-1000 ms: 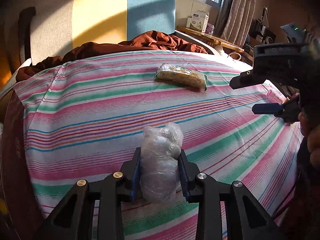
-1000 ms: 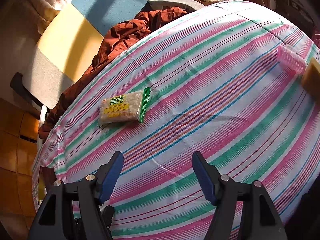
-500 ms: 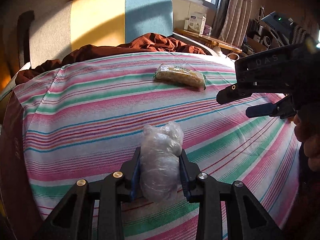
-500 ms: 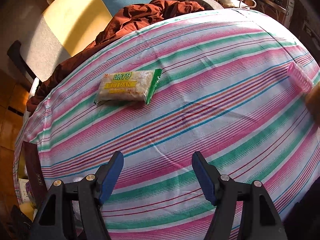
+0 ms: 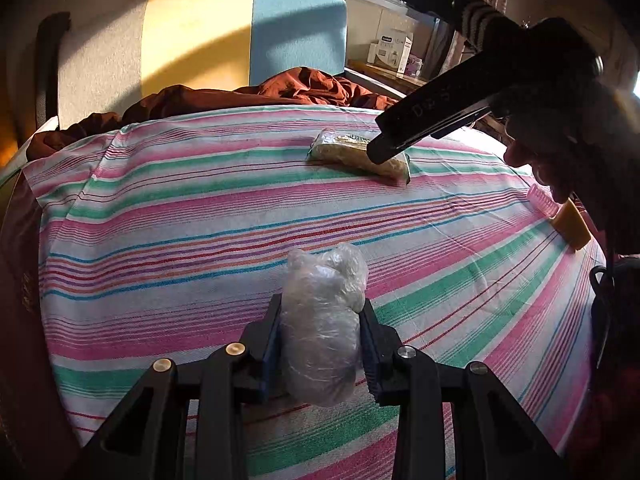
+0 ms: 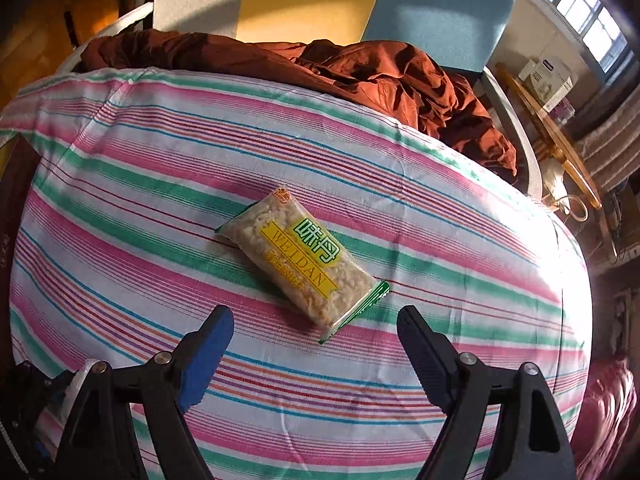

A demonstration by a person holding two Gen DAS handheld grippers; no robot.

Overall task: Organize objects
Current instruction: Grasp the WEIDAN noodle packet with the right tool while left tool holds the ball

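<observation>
My left gripper (image 5: 320, 320) is shut on a crumpled clear plastic bundle (image 5: 322, 320), held low over the striped cloth (image 5: 180, 216). A snack packet with a yellow and green label (image 6: 302, 266) lies diagonally on the cloth. My right gripper (image 6: 316, 320) hovers just over the packet's near end, its jaws opening wide and touching nothing. From the left wrist view the right gripper (image 5: 404, 140) reaches in from the right and covers part of the packet (image 5: 352, 154).
A brown crumpled cloth (image 6: 360, 68) lies along the far edge, in front of a yellow and blue headboard (image 5: 224, 36). A pink ribbed item (image 5: 542, 198) and an orange block (image 5: 572, 230) sit at the cloth's right edge. A wooden shelf (image 6: 560, 140) stands at the far right.
The right gripper swung over the packet, rolled, and its jaws spread wider. The left gripper stayed put with the plastic bundle.
</observation>
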